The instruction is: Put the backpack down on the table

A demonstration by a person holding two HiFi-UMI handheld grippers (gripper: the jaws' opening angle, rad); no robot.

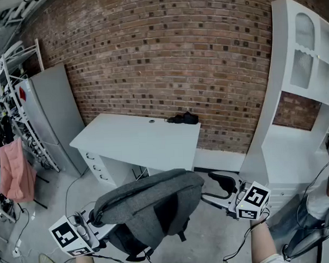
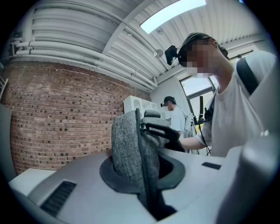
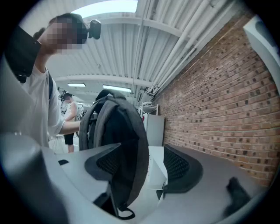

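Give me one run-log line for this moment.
backpack: in air, not on table | left gripper: shut on backpack | right gripper: open, backpack between jaws

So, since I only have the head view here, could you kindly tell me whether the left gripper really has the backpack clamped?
Observer: Yes. In the left gripper view, the left gripper is shut on a fold of the grey backpack.
Operator: Thank you. And is the right one gripping too?
Observer: No. In the right gripper view, the right gripper stands open. The backpack's dark edge sits by one pad, with a clear gap to the other.
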